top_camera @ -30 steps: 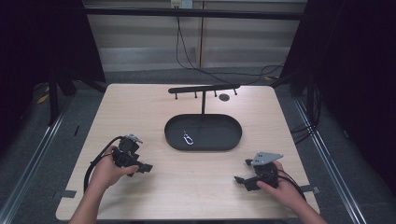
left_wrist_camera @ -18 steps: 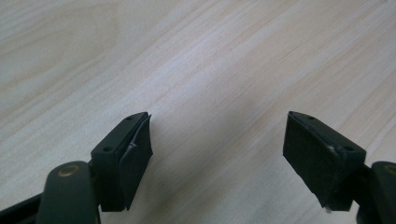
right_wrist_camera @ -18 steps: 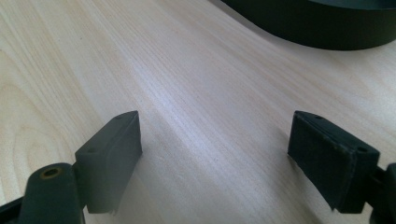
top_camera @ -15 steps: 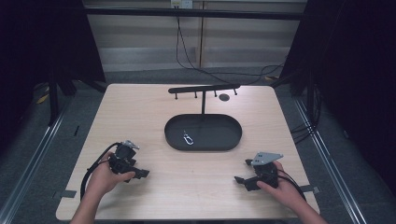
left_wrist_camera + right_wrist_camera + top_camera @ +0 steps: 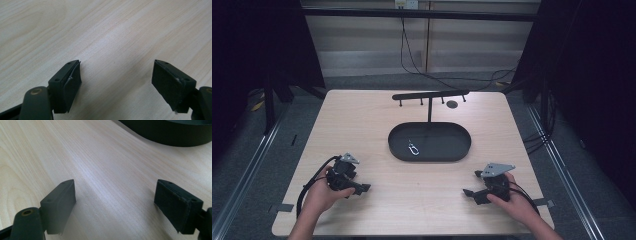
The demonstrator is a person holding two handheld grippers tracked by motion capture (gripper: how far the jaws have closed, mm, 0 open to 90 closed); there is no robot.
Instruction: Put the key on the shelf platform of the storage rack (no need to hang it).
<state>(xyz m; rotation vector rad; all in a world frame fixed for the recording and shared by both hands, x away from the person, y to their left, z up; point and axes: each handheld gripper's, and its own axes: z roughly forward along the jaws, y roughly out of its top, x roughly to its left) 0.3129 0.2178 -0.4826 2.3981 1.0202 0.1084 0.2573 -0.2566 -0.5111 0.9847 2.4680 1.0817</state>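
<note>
Left black 2-jaw gripper [image 5: 362,188] rests low on the pale wooden table [image 5: 362,120], jaws wide apart, empty. Right black 2-jaw gripper [image 5: 468,192] likewise spread, empty, near the front edge. Small silver metal clip [image 5: 413,148] lies inside the black oval tray [image 5: 462,145], well apart from both, under the black hook rack [image 5: 430,95].

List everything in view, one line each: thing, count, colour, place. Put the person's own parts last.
table: 1, light wood, centre.
tray: 1, black oval, mid-table.
clip: 1, silver, in tray, left of its middle.
rack: 1, black T-bar with pegs, standing at tray's far edge.
disc: 1, dark, on table right of rack post.
left claw: 1, black, open, near-left on table.
right claw: 1, black, open, near-right.
hands: 2, holding claws.
</note>
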